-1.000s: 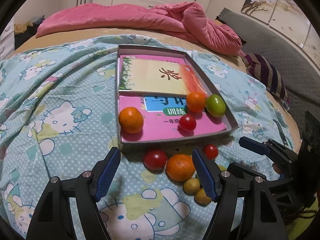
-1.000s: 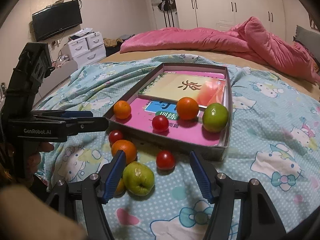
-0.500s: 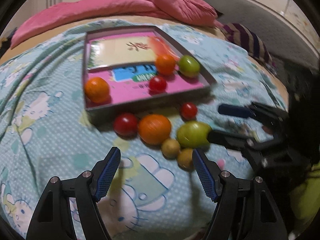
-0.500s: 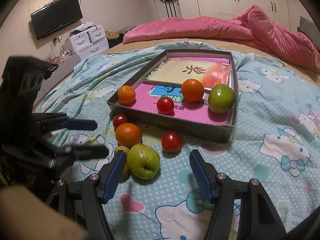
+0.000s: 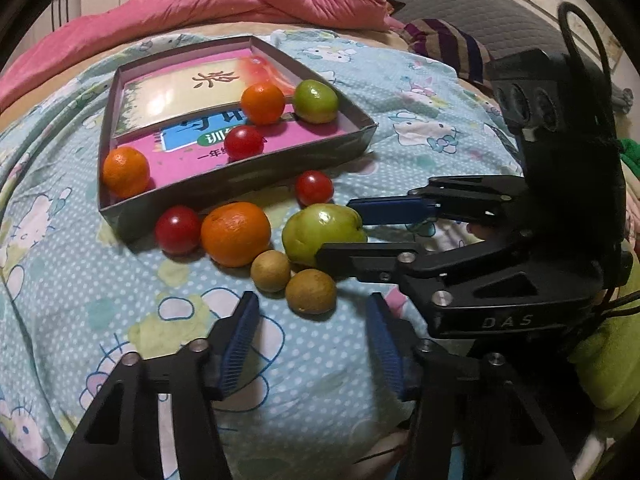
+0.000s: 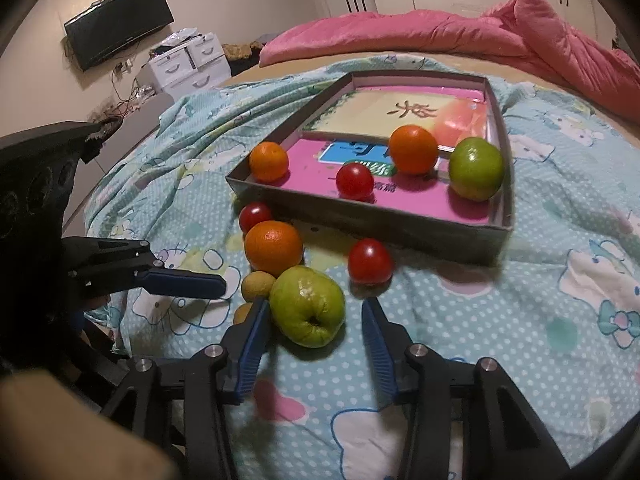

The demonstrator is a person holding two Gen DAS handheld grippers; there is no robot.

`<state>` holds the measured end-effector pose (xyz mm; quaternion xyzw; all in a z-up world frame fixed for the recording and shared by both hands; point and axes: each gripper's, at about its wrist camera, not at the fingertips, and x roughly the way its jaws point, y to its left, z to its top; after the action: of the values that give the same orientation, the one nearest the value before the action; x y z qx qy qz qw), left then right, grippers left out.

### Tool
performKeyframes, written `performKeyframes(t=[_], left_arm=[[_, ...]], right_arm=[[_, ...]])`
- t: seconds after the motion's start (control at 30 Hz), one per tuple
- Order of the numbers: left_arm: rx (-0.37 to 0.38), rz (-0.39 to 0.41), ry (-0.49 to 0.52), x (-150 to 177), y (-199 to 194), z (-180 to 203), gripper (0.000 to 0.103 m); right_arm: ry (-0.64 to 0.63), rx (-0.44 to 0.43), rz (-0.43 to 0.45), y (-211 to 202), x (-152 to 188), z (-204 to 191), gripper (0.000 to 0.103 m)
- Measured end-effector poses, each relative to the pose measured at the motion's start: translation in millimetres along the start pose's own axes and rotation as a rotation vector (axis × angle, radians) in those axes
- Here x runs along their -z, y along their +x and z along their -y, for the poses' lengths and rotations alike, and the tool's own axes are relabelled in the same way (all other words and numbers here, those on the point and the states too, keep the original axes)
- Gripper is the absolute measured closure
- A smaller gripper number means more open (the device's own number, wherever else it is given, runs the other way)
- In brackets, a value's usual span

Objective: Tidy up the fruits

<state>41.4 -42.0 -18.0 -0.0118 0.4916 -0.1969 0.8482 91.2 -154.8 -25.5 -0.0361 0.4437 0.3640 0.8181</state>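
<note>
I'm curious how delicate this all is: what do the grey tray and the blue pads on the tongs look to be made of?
The tray looks like thin cardboard: matte grey walls, sharp folded corners, slightly bowed edges. The pads on the right tongs look like ribbed blue rubber or soft plastic, going by the fine ridges; which one is unclear. The arms behind them seem hard black plastic with metal screws.

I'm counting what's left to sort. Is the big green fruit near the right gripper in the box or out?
Out. The green fruit lies on the bedsheet before the box, between the right gripper's open fingers.
</note>
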Motion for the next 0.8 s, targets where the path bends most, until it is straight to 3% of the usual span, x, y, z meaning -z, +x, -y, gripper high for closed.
performKeyframes(t=[0.33, 0.43, 0.8], left_arm=[[0.011, -0.024, -0.018, -4, 13, 2, 0.065], [0.0, -0.017, -0.028, -6, 16, 0, 0.074], [0.003, 0.023, -0.076, -12, 10, -8, 0.074]], right_arm=[[0.057, -0.023, -0.019, 15, -6, 5, 0.061], [0.052, -0.01, -0.007, 12, -7, 6, 0.061], [0.078, -0.011, 0.083, -9, -11, 13, 0.061]])
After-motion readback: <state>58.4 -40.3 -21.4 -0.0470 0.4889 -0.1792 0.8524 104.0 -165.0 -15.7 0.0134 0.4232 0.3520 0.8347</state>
